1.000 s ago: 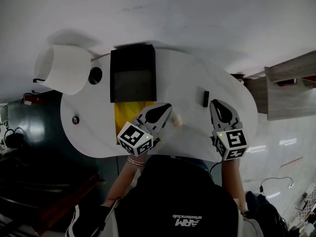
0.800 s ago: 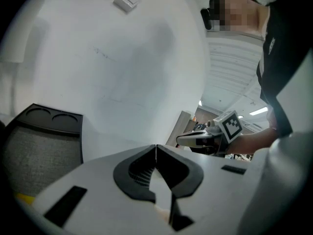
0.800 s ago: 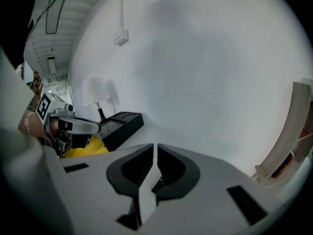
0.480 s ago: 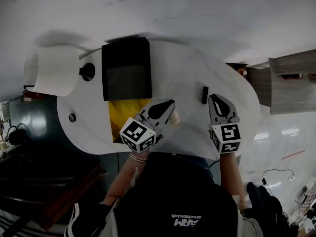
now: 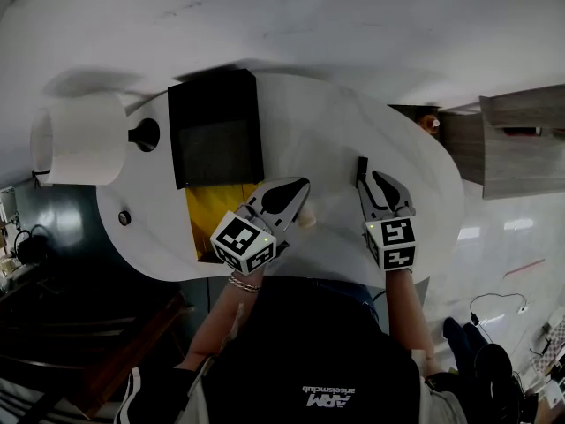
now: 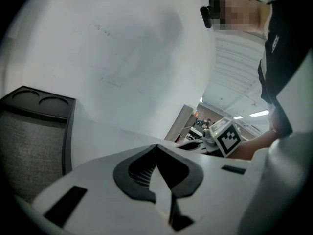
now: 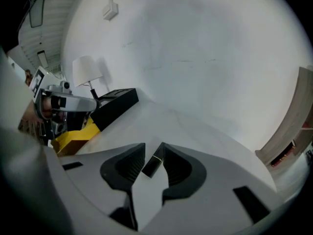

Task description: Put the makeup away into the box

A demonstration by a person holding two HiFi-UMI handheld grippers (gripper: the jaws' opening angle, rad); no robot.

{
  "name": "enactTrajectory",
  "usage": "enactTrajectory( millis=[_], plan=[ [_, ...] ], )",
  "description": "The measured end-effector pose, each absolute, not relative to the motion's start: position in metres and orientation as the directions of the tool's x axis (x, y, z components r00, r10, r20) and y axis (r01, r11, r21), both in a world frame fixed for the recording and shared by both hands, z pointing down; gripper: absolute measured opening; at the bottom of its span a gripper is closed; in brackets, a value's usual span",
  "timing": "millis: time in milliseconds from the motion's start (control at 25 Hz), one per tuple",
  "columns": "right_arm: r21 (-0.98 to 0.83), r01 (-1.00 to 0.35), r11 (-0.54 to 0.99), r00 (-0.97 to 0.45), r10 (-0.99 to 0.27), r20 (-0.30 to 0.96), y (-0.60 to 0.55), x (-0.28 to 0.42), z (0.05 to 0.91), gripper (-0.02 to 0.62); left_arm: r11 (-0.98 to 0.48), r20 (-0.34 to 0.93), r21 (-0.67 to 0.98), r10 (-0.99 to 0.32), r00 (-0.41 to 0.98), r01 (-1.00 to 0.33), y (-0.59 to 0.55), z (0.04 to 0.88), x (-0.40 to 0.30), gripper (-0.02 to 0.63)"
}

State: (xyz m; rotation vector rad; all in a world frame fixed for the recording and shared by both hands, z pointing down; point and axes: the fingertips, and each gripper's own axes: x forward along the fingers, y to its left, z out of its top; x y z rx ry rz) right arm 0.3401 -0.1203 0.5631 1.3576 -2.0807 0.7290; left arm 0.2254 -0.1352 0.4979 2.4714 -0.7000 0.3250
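Black little makeup tube (image 5: 361, 171), lipstick-looking, lying on the white counter (image 5: 327, 131) well to the right of the box (image 5: 216, 126), so not put away yet. Down over it, right tool (image 5: 378, 180) with jaws spread, just been opening. Tube sitting in the gap between them, close along one jaw but not pinched. Same story from the right gripper view: tube slanted between the two dark pads (image 7: 128, 166), bare counter underneath.

Just right of the box's near end, left tool (image 5: 303, 186) pressed fully together, nothing in it, tip pointing away from the person. Small beige thing (image 5: 306, 220) on the counter right beside that tool, too small to tell what.

Box itself black with a grey panel in the middle and a yellow part (image 5: 212, 215) showing at the near end. White lampshade (image 5: 84, 140) off to the left of the box, with a round black knob-ish thing (image 5: 146, 135) between the two.
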Motion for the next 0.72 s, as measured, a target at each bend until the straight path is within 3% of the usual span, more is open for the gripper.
enactTrajectory(
  millis=[440,600,720],
  plan=[
    [-0.132,-0.930,0.343,-0.309,-0.535,0.786,-0.116,0.335,0.602,0.186,-0.696,0.385,0.451,-0.413,0.825,-0.559,-0.141,0.506,0.222,0.018],
    [-0.133,-0.933,0.335,-0.303,-0.525,0.795,-0.114,0.335,0.607,0.176,-0.695,0.390,0.450,-0.413,0.823,-0.562,-0.141,0.506,0.219,0.018],
    [-0.100,-0.928,0.358,-0.285,-0.511,0.811,-0.114,0.334,0.611,0.119,-0.689,0.395,0.448,-0.419,0.818,-0.569,-0.143,0.508,0.215,0.018]
  ],
)
